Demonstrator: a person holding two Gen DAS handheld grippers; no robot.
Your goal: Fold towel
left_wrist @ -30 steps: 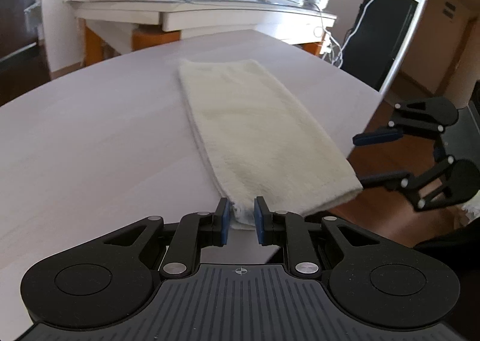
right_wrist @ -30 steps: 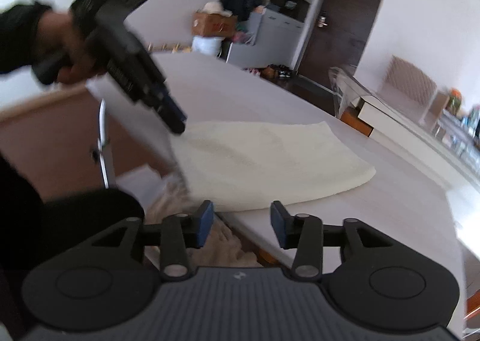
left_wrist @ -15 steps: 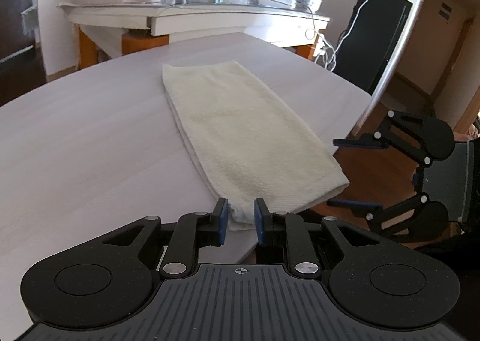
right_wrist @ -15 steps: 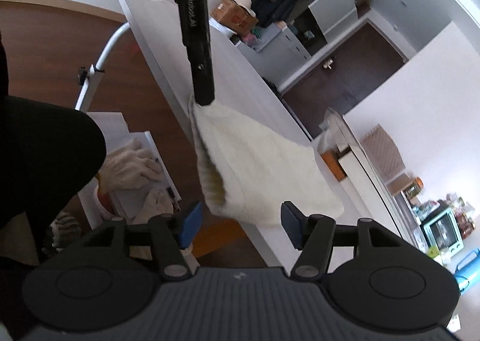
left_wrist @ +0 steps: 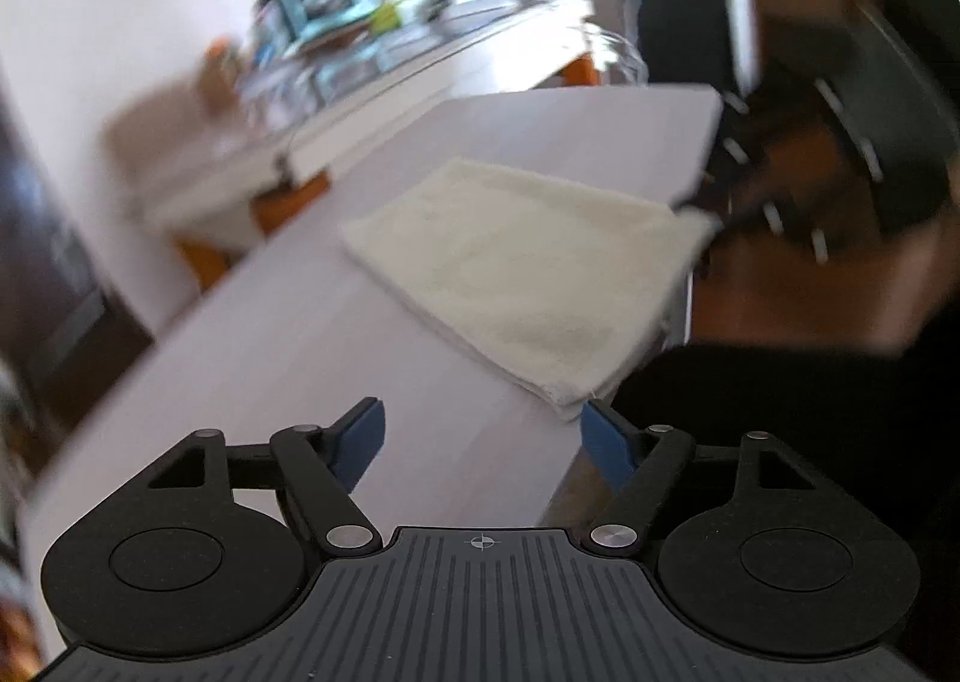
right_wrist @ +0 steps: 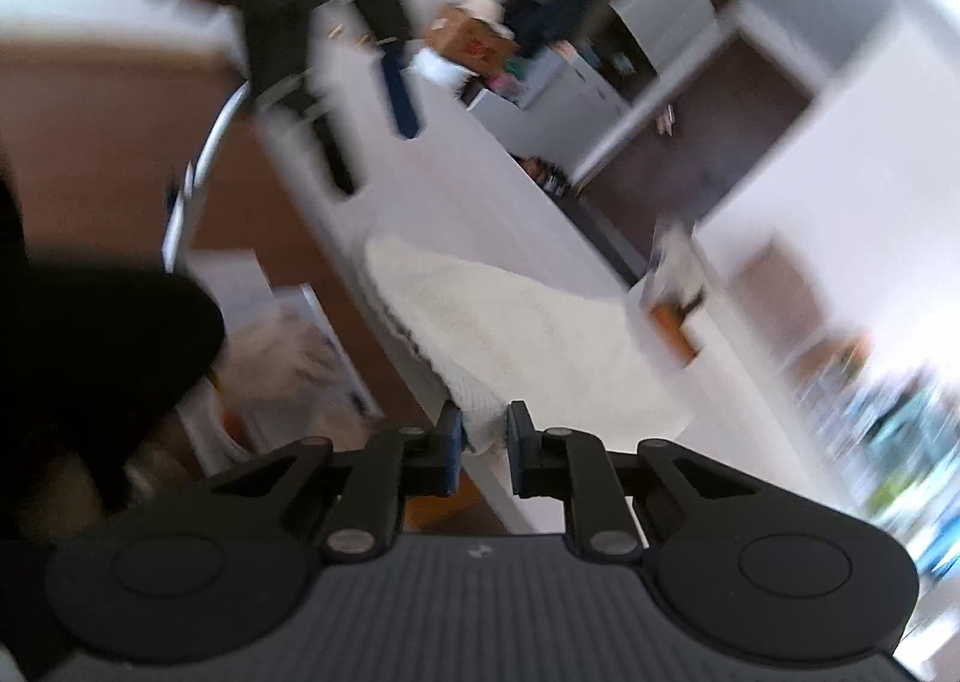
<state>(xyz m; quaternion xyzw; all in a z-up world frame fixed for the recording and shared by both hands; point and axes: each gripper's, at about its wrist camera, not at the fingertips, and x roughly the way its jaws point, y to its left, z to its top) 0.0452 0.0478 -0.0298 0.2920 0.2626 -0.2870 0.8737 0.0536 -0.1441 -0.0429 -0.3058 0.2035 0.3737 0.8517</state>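
Observation:
A cream towel (left_wrist: 528, 262), folded into a long strip, lies on the pale table (left_wrist: 300, 358) near its right edge. My left gripper (left_wrist: 483, 439) is open and empty, its blue pads just short of the towel's near corner. My right gripper (right_wrist: 483, 445) is shut on a corner of the towel (right_wrist: 516, 340) at the table's edge. In the left wrist view the right gripper (left_wrist: 702, 214) shows blurred at the towel's far right corner. In the right wrist view the left gripper (right_wrist: 372, 141) shows blurred above the table, open.
A second table (left_wrist: 384, 81) with a toaster oven, a blue jug and clutter stands behind. The wood floor (right_wrist: 120, 141) lies past the table's edge, with papers and a chair frame on it. Both views are motion-blurred.
My left gripper has let go of the towel's near corner and opened. My right gripper has closed on another corner. Both cameras have swung.

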